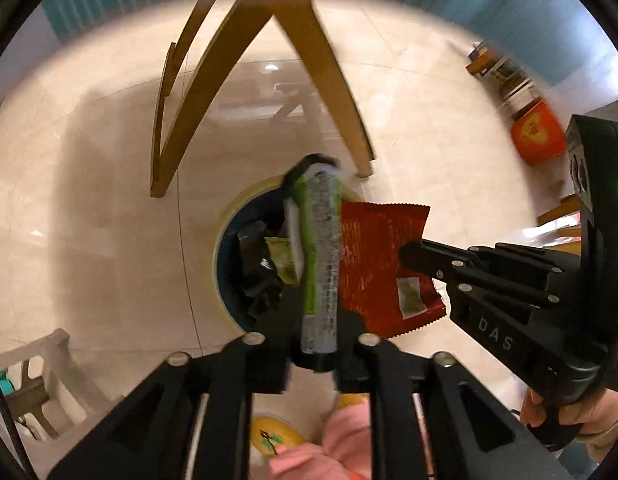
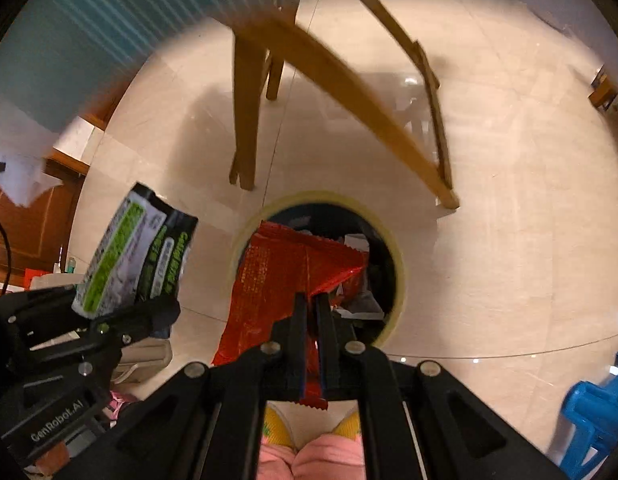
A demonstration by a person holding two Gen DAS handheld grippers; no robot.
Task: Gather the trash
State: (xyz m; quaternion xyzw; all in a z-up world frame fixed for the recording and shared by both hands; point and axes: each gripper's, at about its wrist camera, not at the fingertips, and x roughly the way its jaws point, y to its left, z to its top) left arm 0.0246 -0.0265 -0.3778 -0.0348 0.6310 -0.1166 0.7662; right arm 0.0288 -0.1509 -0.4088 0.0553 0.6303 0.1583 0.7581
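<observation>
My left gripper (image 1: 315, 354) is shut on a green and black wrapper (image 1: 319, 256) and holds it edge-on above a round bin (image 1: 229, 216) on the floor. My right gripper (image 2: 312, 300) is shut on a red wrapper (image 2: 277, 276) and holds it over the same bin (image 2: 397, 256), which has dark and crumpled trash inside. In the left wrist view the right gripper (image 1: 405, 250) comes in from the right with the red wrapper (image 1: 381, 264). In the right wrist view the left gripper (image 2: 149, 308) is at the left with the green wrapper (image 2: 129, 252).
Wooden table legs (image 1: 329, 80) stand on the pale tiled floor (image 1: 89, 200) just behind the bin. A white stool (image 1: 49, 376) is at the lower left of the left wrist view. A blue plastic stool (image 2: 597, 412) is at the right. Boxes (image 1: 537, 132) lie by the far wall.
</observation>
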